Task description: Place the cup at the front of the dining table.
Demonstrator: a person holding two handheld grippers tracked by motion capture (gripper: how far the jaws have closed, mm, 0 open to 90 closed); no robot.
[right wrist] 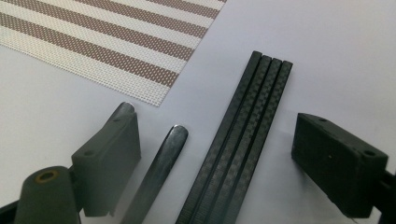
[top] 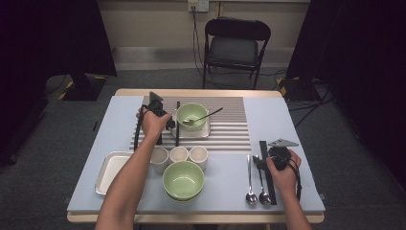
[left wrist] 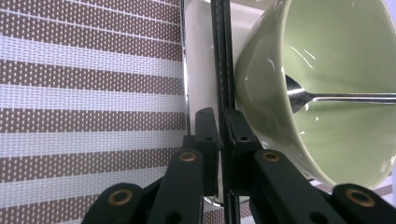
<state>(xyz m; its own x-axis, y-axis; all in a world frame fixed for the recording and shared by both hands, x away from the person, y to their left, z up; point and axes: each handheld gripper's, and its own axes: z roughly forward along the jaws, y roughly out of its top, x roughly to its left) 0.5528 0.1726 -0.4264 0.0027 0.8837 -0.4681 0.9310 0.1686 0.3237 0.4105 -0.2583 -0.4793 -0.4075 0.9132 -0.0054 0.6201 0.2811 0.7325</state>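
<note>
Right tongs (right wrist: 217,121): jaws stood wide apart over the bundle of black sticks (right wrist: 243,140), with a spoon handle (right wrist: 159,172) lying between them too. Nothing was gripped.
Left tongs (left wrist: 223,116): pinched together on one black chopstick (left wrist: 227,70).
Chopstick spot: it ran along the white tray (left wrist: 198,56), just beside the green bowl (left wrist: 336,84). I couldn't tell if it touched.
Doing it well: I figured I'd keep the stick level and low and ease the jaws off slowly, so it wouldn't roll or bump the bowl. A spoon (left wrist: 327,97) was resting in there and a nudge could've tipped it out.
Surface: pale blue table cover (top: 287,120), with a brown-and-white striped placemat (top: 230,132) under the tray. It was flat but a bit textured.
Room: a black folding chair (top: 237,45) stood past the far edge, then a wall socket (top: 198,5) with cables – dark curtains on both sides.
</note>
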